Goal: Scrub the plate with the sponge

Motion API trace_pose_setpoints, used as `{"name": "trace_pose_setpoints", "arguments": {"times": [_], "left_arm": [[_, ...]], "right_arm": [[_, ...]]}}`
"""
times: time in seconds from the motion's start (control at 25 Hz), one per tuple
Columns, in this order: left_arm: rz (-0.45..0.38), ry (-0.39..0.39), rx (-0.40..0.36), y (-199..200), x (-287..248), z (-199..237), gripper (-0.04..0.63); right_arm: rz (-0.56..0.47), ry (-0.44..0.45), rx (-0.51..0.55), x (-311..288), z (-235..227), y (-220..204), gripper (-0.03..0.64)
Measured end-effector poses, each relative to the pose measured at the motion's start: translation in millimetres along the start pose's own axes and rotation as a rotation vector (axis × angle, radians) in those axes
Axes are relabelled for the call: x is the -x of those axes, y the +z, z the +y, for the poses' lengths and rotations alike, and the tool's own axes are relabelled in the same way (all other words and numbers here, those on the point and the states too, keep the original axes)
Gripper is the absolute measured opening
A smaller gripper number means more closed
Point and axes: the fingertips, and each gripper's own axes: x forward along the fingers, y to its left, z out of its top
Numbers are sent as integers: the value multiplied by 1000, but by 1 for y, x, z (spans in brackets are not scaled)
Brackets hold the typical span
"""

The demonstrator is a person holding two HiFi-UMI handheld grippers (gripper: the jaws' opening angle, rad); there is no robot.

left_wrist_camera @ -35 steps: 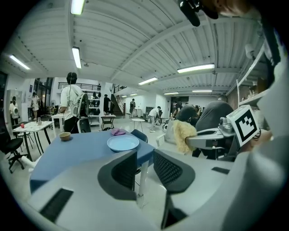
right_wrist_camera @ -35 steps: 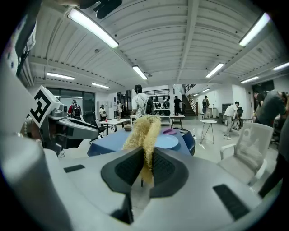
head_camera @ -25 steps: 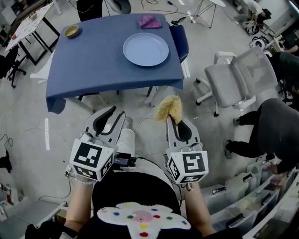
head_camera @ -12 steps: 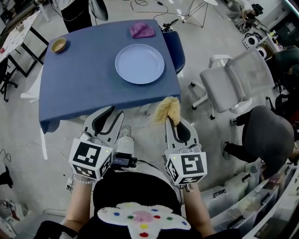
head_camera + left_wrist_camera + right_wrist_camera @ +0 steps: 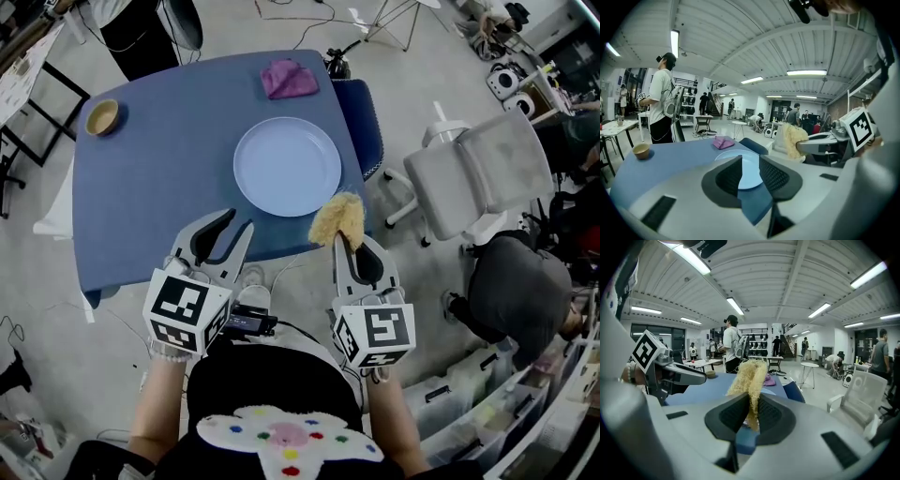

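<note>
A pale blue plate lies on the blue table, also visible in the left gripper view. My right gripper is shut on a shaggy yellow sponge, which hangs over the table's near edge just right of the plate. In the right gripper view the sponge stands up between the jaws. My left gripper is open and holds nothing, hovering over the table's near edge, left of the sponge. Between its jaws the plate shows.
A purple cloth lies at the table's far edge and a small tan bowl at its far left. A grey office chair stands right of the table. A person stands beyond the table; others are farther back.
The table and plate have come closer and lower in the head view. Both grippers now reach over the table's near edge, the sponge still held; the grip states are unchanged.
</note>
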Motion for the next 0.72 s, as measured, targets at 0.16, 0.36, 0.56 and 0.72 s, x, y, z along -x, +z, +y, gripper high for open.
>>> {"name": "trace_pose_setpoints", "arguments": {"times": [0.16,0.36,0.56,0.72], "left_arm": [[12,4,20,6,-24,29,112],[50,4,46,-2,-50,61,112],[101,-9,72,-15,-73,84,112],[131,-20,89,-27,-91,97,112]], "right_arm": [[24,-4,1,-35,-3,7,43],[60,-6,1,-71,-3,8,43],[93,-22,-10,-97,-4,7,43],[117,-34,-7,-112,-6,3,43]]}}
